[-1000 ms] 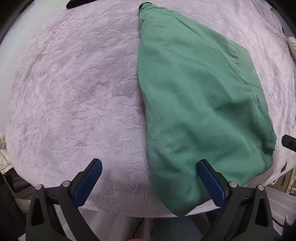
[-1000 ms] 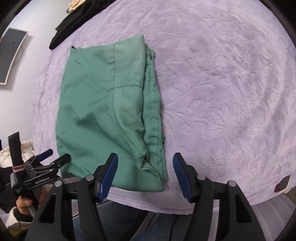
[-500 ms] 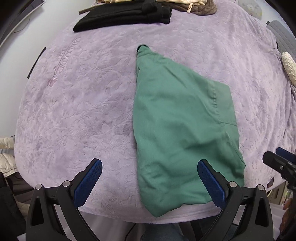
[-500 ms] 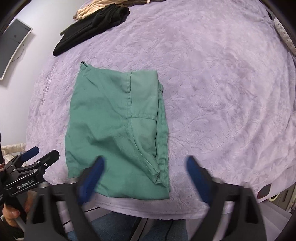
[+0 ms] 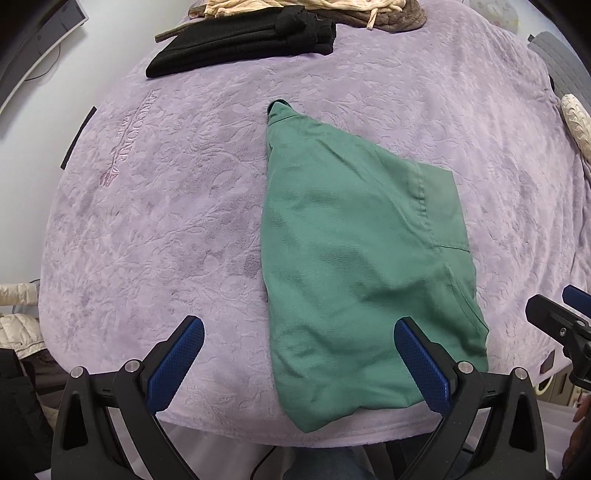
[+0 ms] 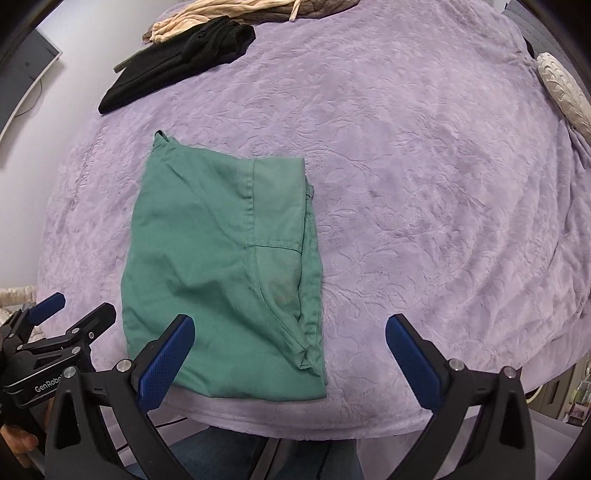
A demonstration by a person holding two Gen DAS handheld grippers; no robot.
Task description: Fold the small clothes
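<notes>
My left tongs (image 5: 299, 354) stand spread wide above the near edge of the bed, nothing between the blue pads (image 5: 173, 360). My right tongs (image 6: 290, 354) are likewise spread to their full width; their jaws have just been opening, and they hold nothing.

The green garment (image 5: 354, 266) lies folded flat on the lilac bedspread (image 5: 166, 221), close to the near edge. In the left wrist view its near corner reaches almost to the bedspread's edge, and a narrow tip points toward the far side. In the right wrist view the garment (image 6: 221, 266) shows a stitched seam and a pocket panel on its upper layer, with stacked folded edges along its right side. Neither pair of tongs touches the cloth.

At the far edge of the bed I note a folded black garment (image 5: 243, 44) and, beside it, a beige and brown pile of clothes (image 5: 314, 9). A pale textured cushion (image 6: 561, 92) rests at the right edge. Each pair of tongs appears at the margin of the other's view.
</notes>
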